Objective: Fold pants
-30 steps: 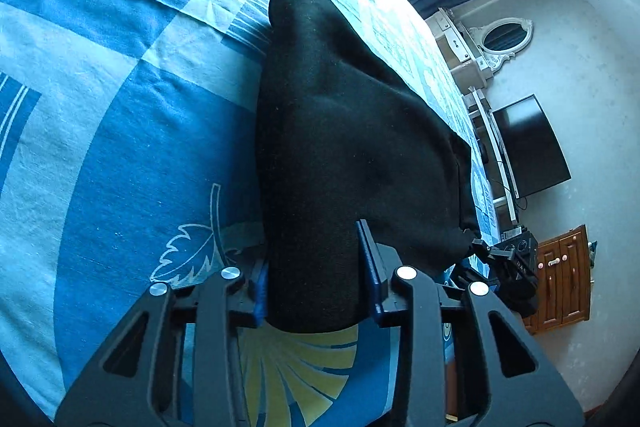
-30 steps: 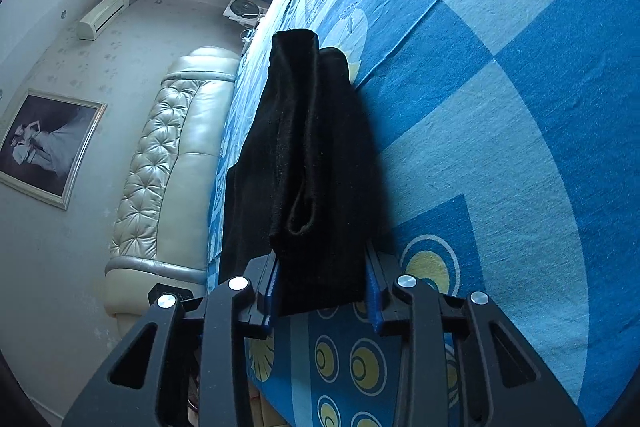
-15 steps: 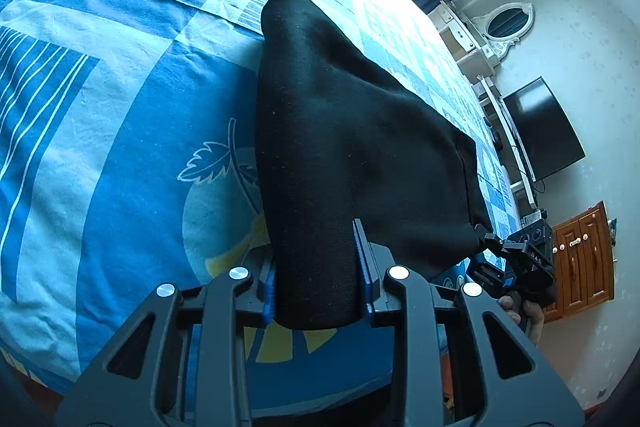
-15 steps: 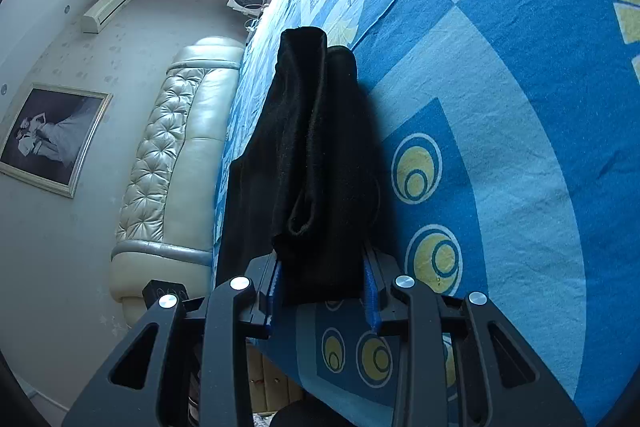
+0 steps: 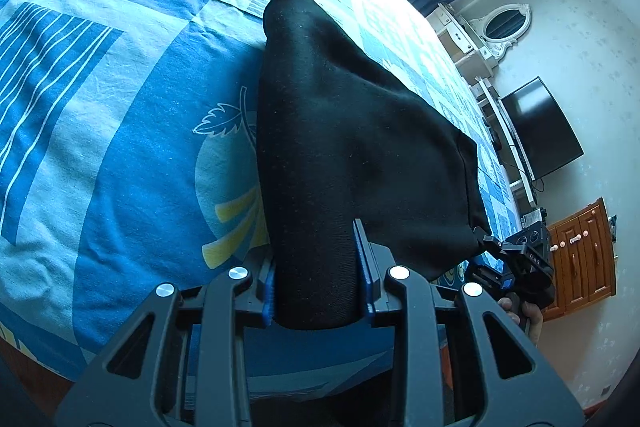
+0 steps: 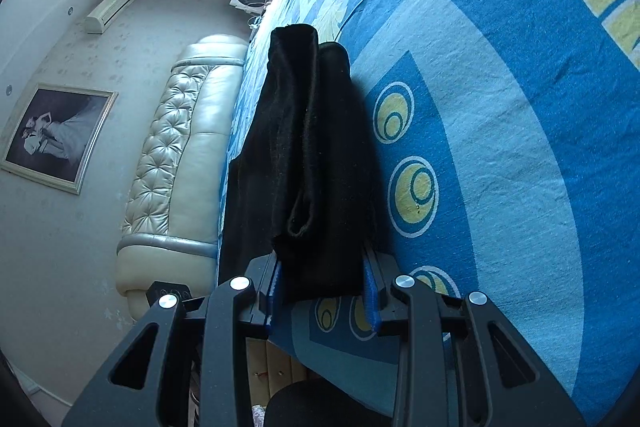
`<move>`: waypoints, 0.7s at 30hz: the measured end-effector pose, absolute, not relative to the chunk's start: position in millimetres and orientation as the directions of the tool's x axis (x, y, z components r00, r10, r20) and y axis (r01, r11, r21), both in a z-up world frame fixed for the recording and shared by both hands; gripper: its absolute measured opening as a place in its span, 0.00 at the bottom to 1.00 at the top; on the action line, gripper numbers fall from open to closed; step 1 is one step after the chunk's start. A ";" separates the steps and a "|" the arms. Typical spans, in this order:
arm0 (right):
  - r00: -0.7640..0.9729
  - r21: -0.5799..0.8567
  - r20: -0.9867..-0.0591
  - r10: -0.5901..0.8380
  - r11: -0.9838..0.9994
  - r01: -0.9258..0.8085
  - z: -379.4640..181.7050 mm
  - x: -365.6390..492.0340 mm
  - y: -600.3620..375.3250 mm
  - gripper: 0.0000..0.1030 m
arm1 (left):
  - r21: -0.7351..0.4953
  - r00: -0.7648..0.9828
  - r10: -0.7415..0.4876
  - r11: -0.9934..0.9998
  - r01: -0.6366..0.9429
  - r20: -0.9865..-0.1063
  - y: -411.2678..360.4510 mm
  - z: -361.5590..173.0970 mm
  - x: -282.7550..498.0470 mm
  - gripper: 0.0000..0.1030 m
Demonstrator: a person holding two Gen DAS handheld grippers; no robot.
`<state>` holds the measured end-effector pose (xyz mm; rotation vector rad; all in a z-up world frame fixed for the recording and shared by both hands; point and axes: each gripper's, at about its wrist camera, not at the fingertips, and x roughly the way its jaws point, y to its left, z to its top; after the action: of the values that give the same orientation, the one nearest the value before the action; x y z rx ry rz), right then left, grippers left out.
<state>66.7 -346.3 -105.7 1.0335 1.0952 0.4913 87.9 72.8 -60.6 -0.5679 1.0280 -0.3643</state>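
Over the blue bed sheet (image 5: 120,155), I hold up the black pants (image 5: 340,147). They are folded thick, soft and dark, with a hem loop showing (image 6: 300,219). My left gripper (image 5: 318,291) pinches one end tight, jaws partly closed on the cloth. My right gripper (image 6: 324,291) pinches the other end the same way. The far fold rests on the sheet.

blue patterned bedsheet (image 5: 120,115), television (image 5: 540,131), tufted headboard (image 6: 176,155), framed picture (image 6: 56,135)
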 end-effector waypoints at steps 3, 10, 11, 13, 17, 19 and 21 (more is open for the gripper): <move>0.419 0.870 -0.486 0.767 0.469 0.150 -107.1 66.8 -346.4 0.32 | -0.595 0.478 -0.535 0.803 0.031 -0.697 72.5 -60.2 83.5 0.30; 0.423 0.874 -0.479 0.769 0.461 0.151 -109.4 65.7 -346.2 0.32 | -0.591 0.479 -0.536 0.805 0.043 -0.695 71.4 -60.3 81.5 0.31; 0.423 0.875 -0.477 0.770 0.459 0.152 -109.8 65.7 -346.1 0.32 | -0.591 0.479 -0.536 0.805 0.044 -0.695 71.0 -60.3 80.6 0.31; 0.424 0.878 -0.474 0.772 0.455 0.152 -111.0 65.5 -347.0 0.32 | -0.592 0.480 -0.537 0.805 0.044 -0.694 70.9 -60.4 80.5 0.31; 0.425 0.884 -0.462 0.779 0.441 0.152 -113.1 64.9 -349.4 0.33 | -0.581 0.482 -0.529 0.812 0.050 -0.698 69.6 -59.7 79.8 0.32; 0.425 0.886 -0.459 0.780 0.437 0.154 -113.1 65.0 -350.6 0.33 | -0.563 0.488 -0.513 0.825 0.053 -0.706 66.9 -57.4 78.7 0.34; 0.425 0.884 -0.463 0.778 0.443 0.152 -110.6 63.8 -350.3 0.37 | -0.528 0.498 -0.481 0.847 0.053 -0.721 63.3 -54.3 76.9 0.38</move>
<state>63.8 -350.3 -110.6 1.0652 1.0854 0.5016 76.9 63.3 -54.3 -0.4770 1.0049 -0.3381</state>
